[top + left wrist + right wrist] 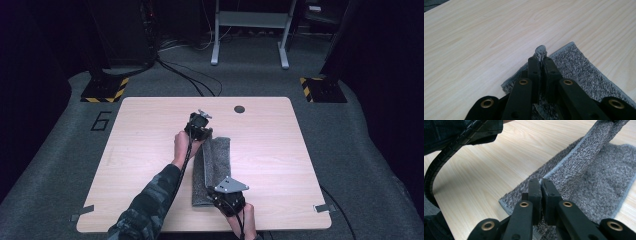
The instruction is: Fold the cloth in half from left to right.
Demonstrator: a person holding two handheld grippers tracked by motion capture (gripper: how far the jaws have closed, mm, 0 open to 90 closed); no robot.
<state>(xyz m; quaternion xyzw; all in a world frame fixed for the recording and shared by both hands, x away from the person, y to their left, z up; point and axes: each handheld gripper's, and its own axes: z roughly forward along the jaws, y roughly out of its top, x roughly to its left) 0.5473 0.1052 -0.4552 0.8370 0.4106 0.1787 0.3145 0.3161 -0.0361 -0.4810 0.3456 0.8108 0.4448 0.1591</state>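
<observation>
This is a lab or test room set up for recording, not a home. A single pale wooden counter stands alone on grey carpet, with dark walls all round. A taped number 6 marks the carpet off the counter's far left corner. Black stand bases edged with yellow-and-black hazard tape sit beyond both far corners, and black cables run across the floor past the far edge. A grey metal frame stands farther back. Tape tabs hold the near corners.
</observation>
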